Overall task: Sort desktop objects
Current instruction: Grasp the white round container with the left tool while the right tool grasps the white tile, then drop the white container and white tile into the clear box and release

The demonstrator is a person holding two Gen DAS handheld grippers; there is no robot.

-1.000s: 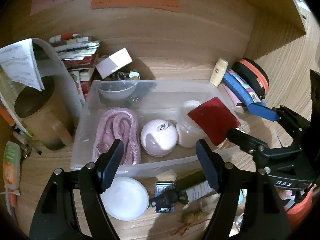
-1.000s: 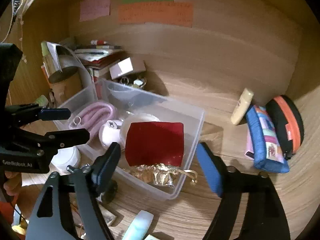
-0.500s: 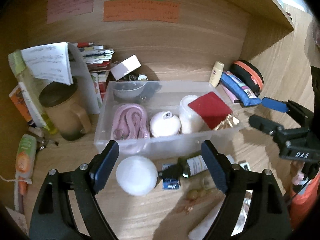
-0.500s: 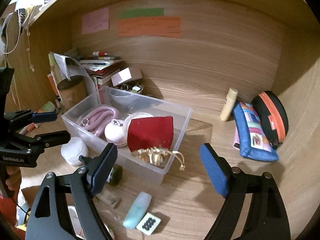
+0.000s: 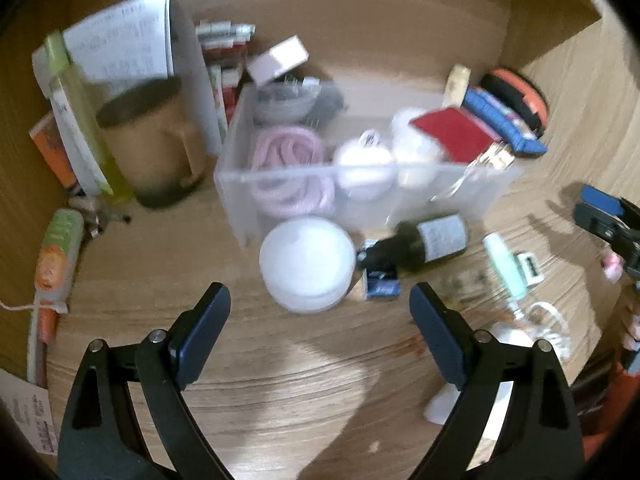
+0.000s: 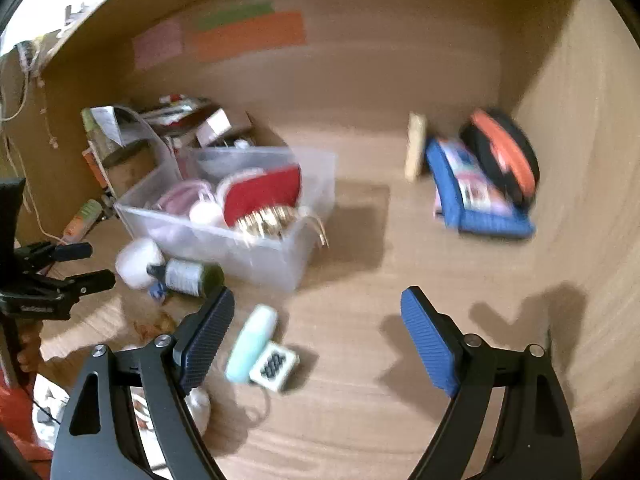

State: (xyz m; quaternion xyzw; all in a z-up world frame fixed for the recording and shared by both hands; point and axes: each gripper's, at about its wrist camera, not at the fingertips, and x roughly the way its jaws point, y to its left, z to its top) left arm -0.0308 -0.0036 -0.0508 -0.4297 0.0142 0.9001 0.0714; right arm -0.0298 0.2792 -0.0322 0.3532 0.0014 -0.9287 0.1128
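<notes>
Ahead of my left gripper (image 5: 320, 312) sits the white round jar (image 5: 307, 264), just beyond the gap between the spread fingers, and nothing is in that gap. My jaws here stand wide. Just right of the jar lies the dark bottle (image 5: 420, 242) on its side, its cap over a small blue box (image 5: 382, 280). Behind both stands the clear bin (image 5: 360, 184), holding a pink coiled cord (image 5: 288, 160), a white ball-shaped thing (image 5: 362, 160) and a red pouch (image 5: 452, 134) leaning at its right end. Off to my left I see a brown mug (image 5: 154, 140); far right, the pale green tube (image 5: 504, 266).

On the right side, my right gripper (image 6: 318, 334) also hangs wide with empty air between its pads. The pale green tube (image 6: 252, 344) lies just inside my left finger, touching a small white square item (image 6: 276, 365). Up and left is the clear bin (image 6: 240, 236), the red pouch (image 6: 262, 192) with its gold fringe draped toward the near wall. The dark bottle (image 6: 188, 276) and white round jar (image 6: 138, 258) lie before it. Far ahead on the right, a blue pencil case (image 6: 472, 196) leans on a black-and-orange case (image 6: 504, 156), a cream tube (image 6: 415, 148) just left of them. Everything's blurred.
</notes>
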